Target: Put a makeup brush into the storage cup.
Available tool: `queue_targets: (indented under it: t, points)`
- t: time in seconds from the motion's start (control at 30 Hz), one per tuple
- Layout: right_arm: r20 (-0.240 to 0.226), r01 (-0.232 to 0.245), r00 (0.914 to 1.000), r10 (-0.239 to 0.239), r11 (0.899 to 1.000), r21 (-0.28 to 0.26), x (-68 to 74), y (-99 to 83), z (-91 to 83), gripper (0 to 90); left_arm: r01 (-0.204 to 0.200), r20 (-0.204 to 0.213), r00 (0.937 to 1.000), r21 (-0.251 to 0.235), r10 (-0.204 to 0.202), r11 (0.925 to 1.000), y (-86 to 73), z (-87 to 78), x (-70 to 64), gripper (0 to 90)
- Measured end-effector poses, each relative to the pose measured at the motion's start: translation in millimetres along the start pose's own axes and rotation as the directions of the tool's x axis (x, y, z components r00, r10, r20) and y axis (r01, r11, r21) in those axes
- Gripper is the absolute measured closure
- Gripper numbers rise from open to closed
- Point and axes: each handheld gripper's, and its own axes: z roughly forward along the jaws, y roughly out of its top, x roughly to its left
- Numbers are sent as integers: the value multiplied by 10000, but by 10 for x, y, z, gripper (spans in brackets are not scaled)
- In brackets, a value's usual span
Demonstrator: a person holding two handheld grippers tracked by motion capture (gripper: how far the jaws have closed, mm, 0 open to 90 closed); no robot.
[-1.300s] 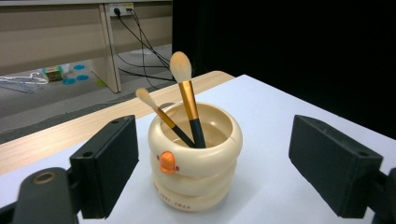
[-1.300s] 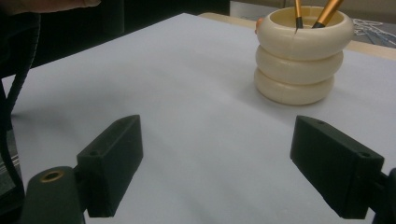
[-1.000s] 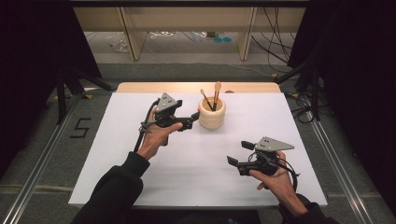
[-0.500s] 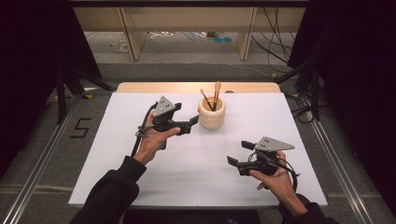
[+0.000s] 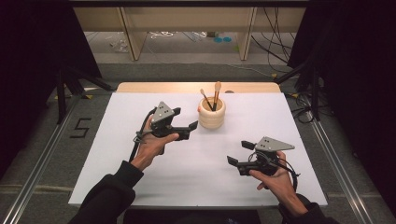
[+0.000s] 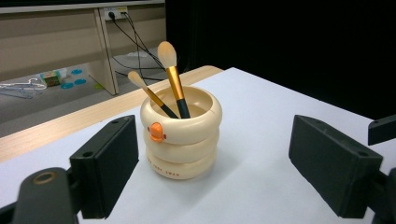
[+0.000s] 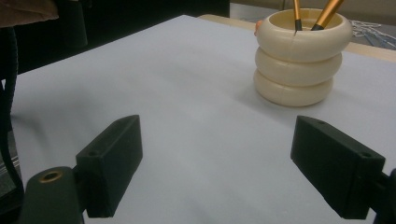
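Left claw (image 5: pixel 190 129), jaws apart, faces the cream holder (image 5: pixel 212 113) at its 2 o'clock. Nothing is grasped yet; both brushes (image 6: pixel 172 77) stand inside. Right claw (image 5: pixel 235 160) waits spread at 5 o'clock.

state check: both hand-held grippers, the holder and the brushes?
Left hand-held gripper: open, empty, beside the brush holder, not touching.
Right hand-held gripper: open, empty, over bare table, apart from the holder.
Brush holder: upright on the white table.
Two brushes: in the holder, leaning, bristles up.
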Motion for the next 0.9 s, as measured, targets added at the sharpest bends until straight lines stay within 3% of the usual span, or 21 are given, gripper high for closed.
queue_targets:
  t: [0.47,0.9]
  points:
    - [25,-6,10000,6,10000,1,1,3,2,173,-45,236,9997,100,43,9999,-112,-108,-102,157]
    - [25,-4,10000,4,10000,10,1,3,3,172,-15,191,9998,235,11,9997,-216,-221,-125,158]
